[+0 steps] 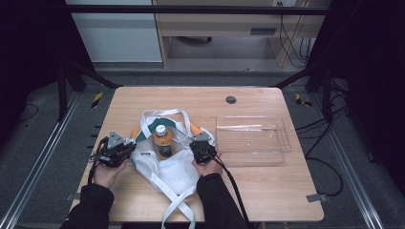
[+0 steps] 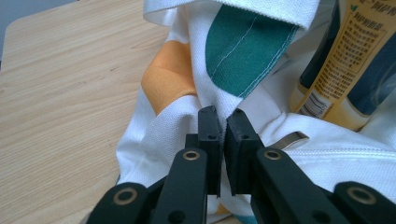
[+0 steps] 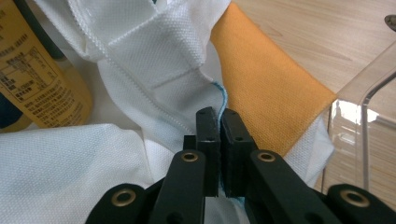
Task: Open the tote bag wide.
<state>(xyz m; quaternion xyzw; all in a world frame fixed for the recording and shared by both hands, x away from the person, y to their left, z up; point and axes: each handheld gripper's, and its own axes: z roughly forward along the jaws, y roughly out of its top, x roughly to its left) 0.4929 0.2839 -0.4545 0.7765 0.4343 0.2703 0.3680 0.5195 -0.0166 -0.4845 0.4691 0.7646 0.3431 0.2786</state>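
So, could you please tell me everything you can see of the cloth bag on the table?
The cloth bag is white woven fabric with orange and green patches and long white straps, one looping beyond its mouth, others trailing to the table's near edge. It lies crumpled and open on the wooden table, with a bottle of orange drink standing upright in its mouth. The left hand-held gripper pinches its rim on one side, the right hand-held gripper pinches the other. Its right corner lies close to a clear plastic tray.
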